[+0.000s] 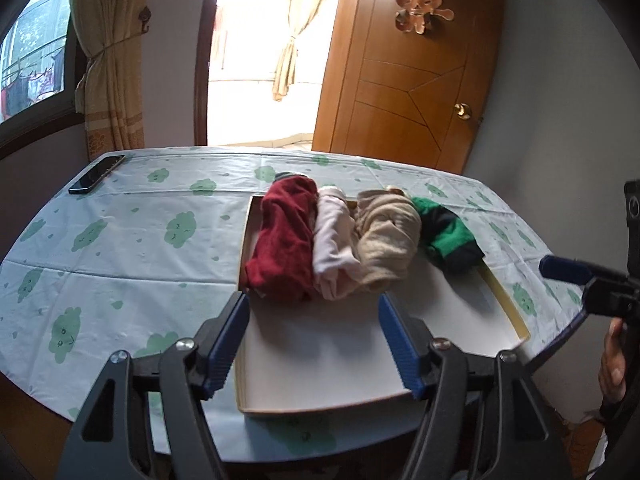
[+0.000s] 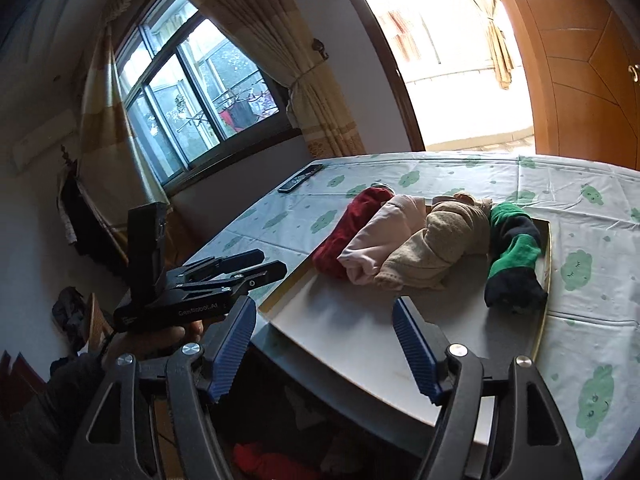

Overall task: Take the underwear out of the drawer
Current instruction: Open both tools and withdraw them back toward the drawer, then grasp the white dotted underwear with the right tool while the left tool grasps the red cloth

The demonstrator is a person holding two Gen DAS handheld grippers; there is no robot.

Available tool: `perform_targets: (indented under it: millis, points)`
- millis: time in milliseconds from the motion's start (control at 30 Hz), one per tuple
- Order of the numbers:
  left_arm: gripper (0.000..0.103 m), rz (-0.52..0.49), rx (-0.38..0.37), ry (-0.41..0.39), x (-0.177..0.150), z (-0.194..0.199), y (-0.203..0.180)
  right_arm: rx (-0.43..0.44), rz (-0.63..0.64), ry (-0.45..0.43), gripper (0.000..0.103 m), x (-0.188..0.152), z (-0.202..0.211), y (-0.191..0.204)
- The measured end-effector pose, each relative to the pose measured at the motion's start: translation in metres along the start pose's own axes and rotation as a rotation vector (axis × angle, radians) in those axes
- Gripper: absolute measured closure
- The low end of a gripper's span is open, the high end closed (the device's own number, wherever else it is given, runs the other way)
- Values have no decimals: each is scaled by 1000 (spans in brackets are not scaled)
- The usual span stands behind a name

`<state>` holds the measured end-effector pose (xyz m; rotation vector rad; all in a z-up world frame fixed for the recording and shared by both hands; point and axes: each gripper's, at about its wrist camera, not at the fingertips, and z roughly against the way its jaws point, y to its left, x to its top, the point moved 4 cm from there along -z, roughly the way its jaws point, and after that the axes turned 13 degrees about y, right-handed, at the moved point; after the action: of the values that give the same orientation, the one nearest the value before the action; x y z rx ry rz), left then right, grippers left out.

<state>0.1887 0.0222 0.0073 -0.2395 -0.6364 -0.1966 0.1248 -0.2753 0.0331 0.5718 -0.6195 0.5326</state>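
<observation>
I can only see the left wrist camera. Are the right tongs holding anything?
Observer: No. The right tongs are open, and nothing is between them.
Child: Is anything hiding under the table?
Observer: Yes, a red cloth lies down there, below the near edge.
</observation>
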Motion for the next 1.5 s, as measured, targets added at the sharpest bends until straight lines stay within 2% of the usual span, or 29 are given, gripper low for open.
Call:
perform_targets:
  millis: [233,500,567,733,800,967,1267,1333,1500]
  points:
    - [34,-150,-1,76,-59,14,-30,-32,148,19,28,-51,44,22]
    - [34,-228,-18,188,-111,4,-46,-80,251,139,28,-108,35,20]
    - [33,-261,-16,238,-122,-5,-49,-96,295,188,28,-125,27,19]
    - [33,-401,13,437,-159,-34,-58,-180,450,338,28,-161,-4,17]
    - [33,-442,16,493,-171,-42,-60,-162,503,413,28,-174,-19,17]
    - [33,-474,-23,631,-191,-57,-61,-154,593,529,28,-197,-53,17]
    - [33,-485,-55,752,-206,-75,-55,-97,623,667,28,-211,-91,17]
    - [33,-487,-82,789,-212,-79,-55,-71,617,706,28,-214,-99,16]
    - [32,-501,-102,826,-219,-86,-55,-30,598,779,28,-220,-116,14]
